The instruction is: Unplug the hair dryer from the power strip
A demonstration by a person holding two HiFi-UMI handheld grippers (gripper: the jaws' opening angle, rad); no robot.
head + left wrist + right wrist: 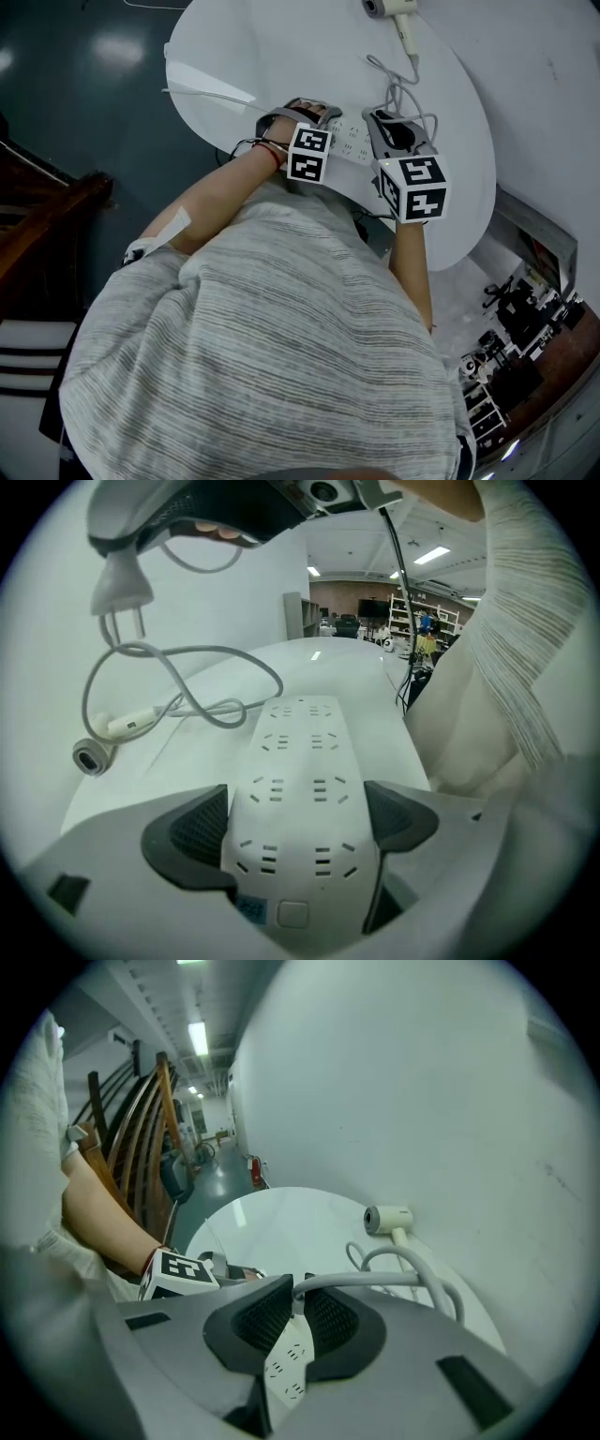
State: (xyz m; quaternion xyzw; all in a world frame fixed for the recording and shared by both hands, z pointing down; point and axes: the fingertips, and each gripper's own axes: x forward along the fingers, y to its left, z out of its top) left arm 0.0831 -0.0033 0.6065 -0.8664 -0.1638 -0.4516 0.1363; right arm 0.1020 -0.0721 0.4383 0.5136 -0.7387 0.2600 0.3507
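Hair dryer point(389, 7): white, with a round barrel, lying at the far edge of the smooth, round white counter point(272, 56), beside the wall. Its pale grey cable point(187, 658) loops loosely over the counter. The two-pin plug point(117, 588) hangs clear above the power strip point(300, 789), pinched in the nearly closed right claw point(298, 1312). The left claw point(300, 822) clamps the flat white strip across its width between dark ribbed pads

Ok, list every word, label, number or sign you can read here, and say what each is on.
No text here can be read.
Blue sticker on the power strip: print too blurred to read.
Dark mark on the hair dryer handle: too small to read.
Marker cubes: black-and-white square patterns only, no letters or numbers.
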